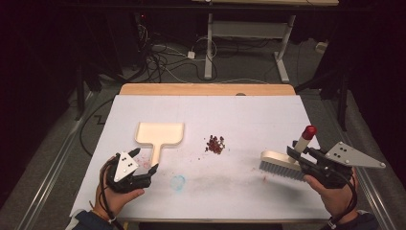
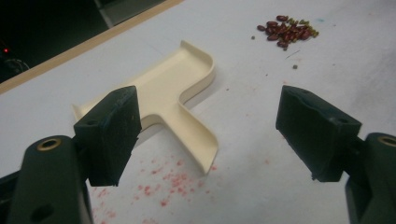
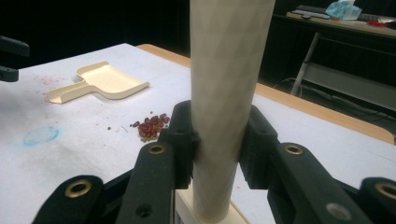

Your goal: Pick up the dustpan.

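A cream dustpan lies flat left of the table's middle, its handle pointing toward me; it also shows ahead of the left jaws and far off at the left. My left gripper hovers open just short of the handle's end, nothing between its fingers. A small pile of dark red beans sits mid-table. My right gripper is shut on the upright, red-tipped handle of a white brush, whose bristles rest on the table.
Red specks are scattered near the dustpan handle, and a blue smudge marks the white table cover. The wooden table edge runs along the far side. Beyond it are desk legs and cables on the floor.
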Available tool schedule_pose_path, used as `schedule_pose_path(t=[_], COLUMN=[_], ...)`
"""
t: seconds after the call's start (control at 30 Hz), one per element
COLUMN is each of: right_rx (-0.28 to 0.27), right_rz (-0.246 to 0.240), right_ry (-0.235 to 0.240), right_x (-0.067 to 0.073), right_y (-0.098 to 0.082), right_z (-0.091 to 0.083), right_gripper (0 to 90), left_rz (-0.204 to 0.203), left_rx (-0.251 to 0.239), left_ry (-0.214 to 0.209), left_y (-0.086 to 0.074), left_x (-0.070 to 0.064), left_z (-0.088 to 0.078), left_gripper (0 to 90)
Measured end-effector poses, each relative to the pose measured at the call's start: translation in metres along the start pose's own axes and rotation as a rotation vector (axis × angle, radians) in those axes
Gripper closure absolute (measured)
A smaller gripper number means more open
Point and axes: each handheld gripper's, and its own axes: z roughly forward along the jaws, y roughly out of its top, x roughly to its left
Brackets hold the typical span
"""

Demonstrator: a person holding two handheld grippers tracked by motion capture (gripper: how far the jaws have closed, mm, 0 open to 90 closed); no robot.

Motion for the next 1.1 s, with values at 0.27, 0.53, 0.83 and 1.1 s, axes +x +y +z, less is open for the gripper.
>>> schedule_pose_path(t=[0.27, 0.53, 0.83, 1.1], right_rx=[-0.001, -0.009, -0.009, -0.01], right_rz=[-0.003, 0.004, 0.0, -0.002], right_ry=[-0.005, 0.002, -0.016, -0.028], right_x=[-0.001, 0.0, 0.001, 0.001], right_y=[0.0, 0.0, 0.001, 0.001], right_z=[0.001, 0.0, 0.002, 0.003], right_gripper=[70.0, 70.0, 70.1, 70.1], left_rz=[-0.011, -0.031, -0.092, -0.222], left_rx=[0.027, 0.026, 0.115, 0.232], left_ry=[0.017, 0.015, 0.02, 0.012], left_y=[-0.002, -0.002, -0.001, -0.002], left_x=[0.002, 0.003, 0.013, 0.018], left_z=[-0.001, -0.003, 0.019, 0.061], left_gripper=[20.9, 20.9, 22.6, 24.4])
